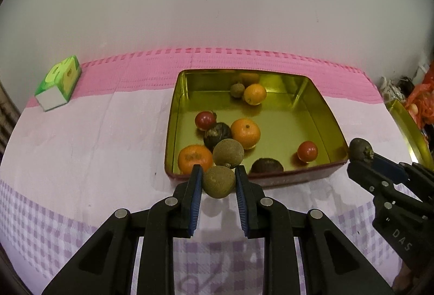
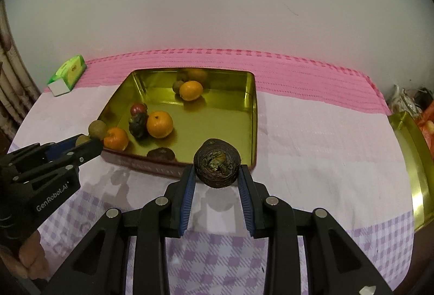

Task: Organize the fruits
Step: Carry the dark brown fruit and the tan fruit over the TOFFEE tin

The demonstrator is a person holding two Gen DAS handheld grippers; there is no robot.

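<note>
Left wrist view: left gripper (image 1: 219, 181) clamps a brown fruit (image 1: 219, 181), hiding the tin (image 1: 320, 94) edge beyond; right gripper (image 2: 217, 173) pinches a dark fruit (image 2: 217, 163).

We see tin (image 1: 173, 116) mid-table (image 1: 81, 146), near its back edge | fruits inside tin, most toward its left wall and front-left corner, two at back wall | carton (image 1: 58, 83) at table's back-left corner | second tin (image 2: 417, 170) at right edge

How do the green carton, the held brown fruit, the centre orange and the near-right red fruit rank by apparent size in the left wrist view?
1. green carton
2. brown fruit and centre orange: alike, and the fruit sits nearer the camera
3. red fruit
</note>
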